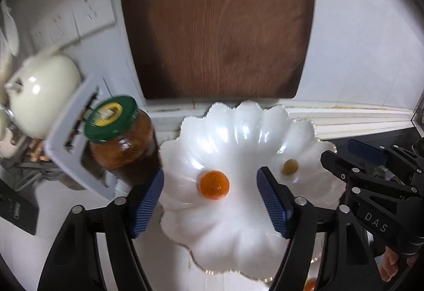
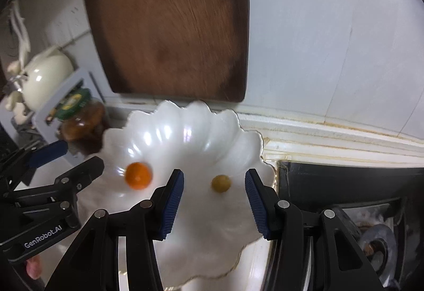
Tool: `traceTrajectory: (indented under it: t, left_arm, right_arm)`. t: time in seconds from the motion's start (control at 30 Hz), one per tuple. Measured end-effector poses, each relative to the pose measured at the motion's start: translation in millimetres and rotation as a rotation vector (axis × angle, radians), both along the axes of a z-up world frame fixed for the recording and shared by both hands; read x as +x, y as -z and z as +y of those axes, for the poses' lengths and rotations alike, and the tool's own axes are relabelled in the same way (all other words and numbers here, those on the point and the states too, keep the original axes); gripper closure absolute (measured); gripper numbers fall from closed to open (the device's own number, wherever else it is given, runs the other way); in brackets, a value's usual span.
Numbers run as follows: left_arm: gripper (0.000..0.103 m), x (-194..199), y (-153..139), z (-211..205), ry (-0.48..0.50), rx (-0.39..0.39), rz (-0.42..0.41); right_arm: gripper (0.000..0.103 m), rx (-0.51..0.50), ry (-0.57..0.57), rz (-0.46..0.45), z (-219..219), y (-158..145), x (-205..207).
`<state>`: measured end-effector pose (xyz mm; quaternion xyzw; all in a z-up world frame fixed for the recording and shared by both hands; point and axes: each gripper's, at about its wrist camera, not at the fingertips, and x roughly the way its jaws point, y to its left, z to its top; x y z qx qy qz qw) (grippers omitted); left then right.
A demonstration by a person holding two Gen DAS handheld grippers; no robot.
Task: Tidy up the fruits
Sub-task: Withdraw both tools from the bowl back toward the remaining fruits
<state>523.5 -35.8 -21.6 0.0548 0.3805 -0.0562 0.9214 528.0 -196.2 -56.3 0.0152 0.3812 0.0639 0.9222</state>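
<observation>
A white scalloped plate lies on the counter and holds an orange round fruit and a small yellow-green fruit. My left gripper is open above the plate, its fingers on either side of the orange fruit and apart from it. My right gripper is open above the same plate, its fingers on either side of the yellow-green fruit. The orange fruit lies to its left. Each gripper shows at the edge of the other's view.
A brown wooden board leans on the white wall behind the plate. A jar with a green lid stands left of the plate, beside a grey rack and a cream teapot. A black stove lies to the right.
</observation>
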Motion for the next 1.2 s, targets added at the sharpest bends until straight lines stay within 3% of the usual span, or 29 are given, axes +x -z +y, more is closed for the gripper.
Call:
traceTrajectory:
  t: [0.13, 0.23, 0.6, 1.2]
  left_arm:
    - [0.024, -31, -22, 4, -0.016, 0.016, -0.073]
    - [0.020, -51, -32, 9, -0.030, 0.007, -0.109]
    - [0.015, -128, -59, 14, -0.044, -0.015, -0.225]
    - [0.015, -229, -70, 20, -0.050, -0.012, -0.316]
  right_arm:
    - [0.053, -0.004, -0.005, -0.064, -2, -19, -28]
    - [0.046, -0.001, -0.004, -0.100, -4, -29, -47]
    - [0.046, -0.004, -0.024, -0.223, -5, -58, -122]
    - [0.046, 0.018, -0.072, -0.322, 2, -70, -215]
